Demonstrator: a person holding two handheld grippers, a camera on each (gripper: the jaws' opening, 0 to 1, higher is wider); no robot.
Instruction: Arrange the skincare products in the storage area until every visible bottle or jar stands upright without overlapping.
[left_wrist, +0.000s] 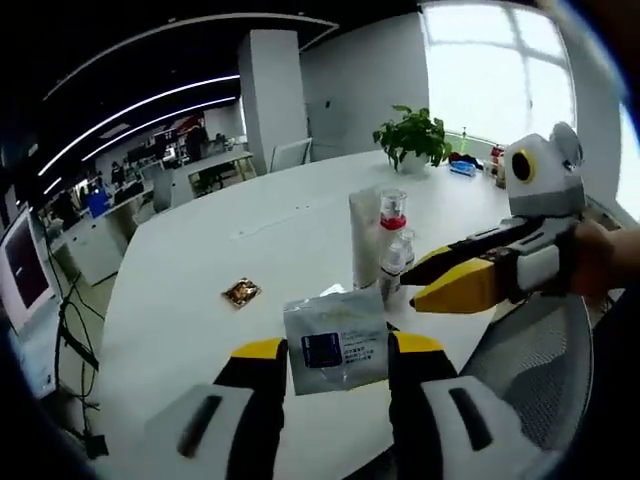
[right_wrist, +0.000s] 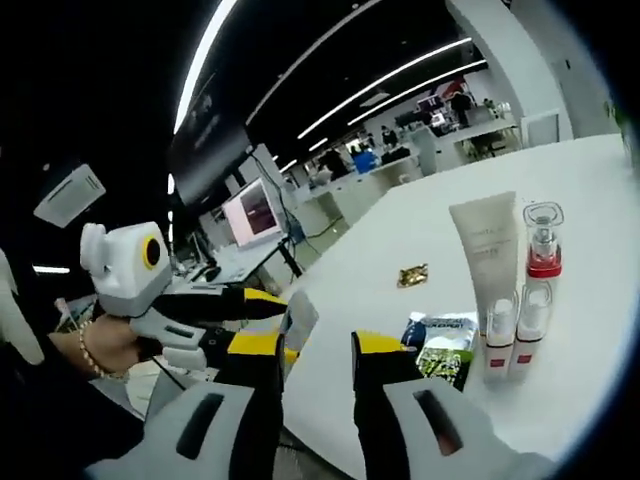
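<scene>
Left gripper view – left gripper (left_wrist: 328, 352) pinching sachet (left_wrist: 335, 343), right gripper (right_wrist: 318, 345) jaws spread, bottles (left_wrist: 393, 240) upright

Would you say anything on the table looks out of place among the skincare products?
Yes: a small crumpled gold wrapper lies alone on the white table, apart from the upright bottles. A dark sachet lies flat beside them, and the left gripper holds another sachet.

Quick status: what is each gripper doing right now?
Left gripper: shut on the silver sachet, which sits between its fingers.
Right gripper: open, nothing held, at the table edge.
</scene>
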